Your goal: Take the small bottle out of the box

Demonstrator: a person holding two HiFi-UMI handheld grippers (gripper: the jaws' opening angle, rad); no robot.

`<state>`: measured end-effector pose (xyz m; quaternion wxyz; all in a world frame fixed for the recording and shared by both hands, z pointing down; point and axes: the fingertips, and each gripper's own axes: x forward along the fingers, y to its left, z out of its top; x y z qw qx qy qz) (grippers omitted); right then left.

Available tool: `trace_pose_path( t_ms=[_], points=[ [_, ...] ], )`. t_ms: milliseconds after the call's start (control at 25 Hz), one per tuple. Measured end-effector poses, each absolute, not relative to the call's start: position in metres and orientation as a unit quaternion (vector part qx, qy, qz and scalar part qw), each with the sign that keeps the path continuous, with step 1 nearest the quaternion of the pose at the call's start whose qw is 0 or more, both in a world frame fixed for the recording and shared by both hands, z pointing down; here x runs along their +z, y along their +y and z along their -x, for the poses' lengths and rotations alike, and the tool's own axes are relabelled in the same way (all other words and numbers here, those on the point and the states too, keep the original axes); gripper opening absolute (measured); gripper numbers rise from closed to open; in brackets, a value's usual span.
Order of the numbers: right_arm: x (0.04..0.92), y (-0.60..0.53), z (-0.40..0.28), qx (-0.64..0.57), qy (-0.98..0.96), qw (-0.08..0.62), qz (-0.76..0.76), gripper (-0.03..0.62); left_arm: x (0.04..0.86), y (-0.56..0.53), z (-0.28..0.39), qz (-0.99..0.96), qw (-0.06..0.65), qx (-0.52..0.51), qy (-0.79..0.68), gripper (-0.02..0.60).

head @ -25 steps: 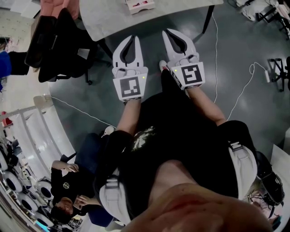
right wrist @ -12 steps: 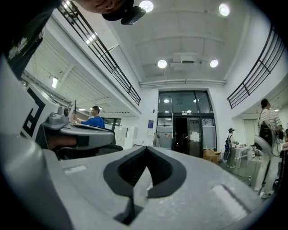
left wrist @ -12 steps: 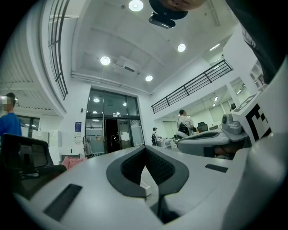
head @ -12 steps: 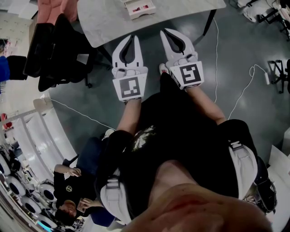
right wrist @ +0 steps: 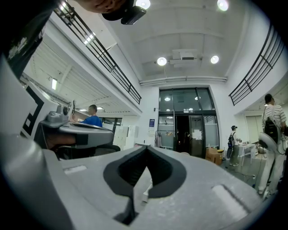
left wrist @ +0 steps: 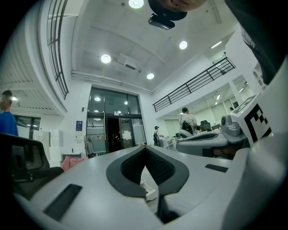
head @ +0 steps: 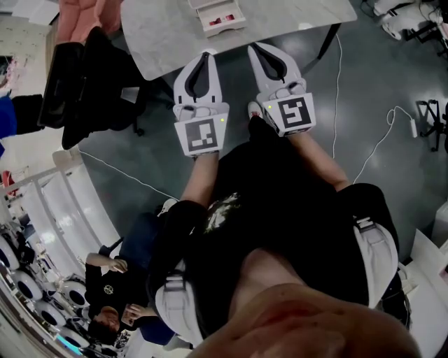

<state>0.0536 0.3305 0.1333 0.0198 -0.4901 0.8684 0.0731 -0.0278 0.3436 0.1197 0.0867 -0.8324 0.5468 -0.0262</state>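
A small white box (head: 219,15) with red contents sits on the pale table (head: 168,38) at the top of the head view; I cannot make out a bottle in it. My left gripper (head: 205,55) and right gripper (head: 258,47) are held side by side, level, with their tips at the table's near edge, short of the box. Both are shut with nothing between the jaws. In the left gripper view the closed left gripper (left wrist: 145,148) shows a corner of the box (left wrist: 149,190) through the gap. The right gripper (right wrist: 146,147) also frames a sliver of the box (right wrist: 146,194).
A black chair (head: 91,84) with a pink garment (head: 80,17) stands left of the table. A table leg (head: 327,38) and floor cables (head: 364,150) lie to the right. A seated person (head: 112,280) is at lower left.
Both grippers have moved forward together toward the table. The table and box have slid down and nearer in the head view. The jaws stay shut.
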Motion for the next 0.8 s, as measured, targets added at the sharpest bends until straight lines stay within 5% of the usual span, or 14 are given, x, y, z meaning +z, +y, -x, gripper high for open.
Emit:
trace_pose_path(
  t_ms=[800],
  points=[
    [0.114, 0.218, -0.061, 0.078, 0.892, 0.027, 0.445, -0.005, 0.105, 0.241, 0.011, 0.809, 0.091, -0.032, 0.579, 0.008]
  ],
)
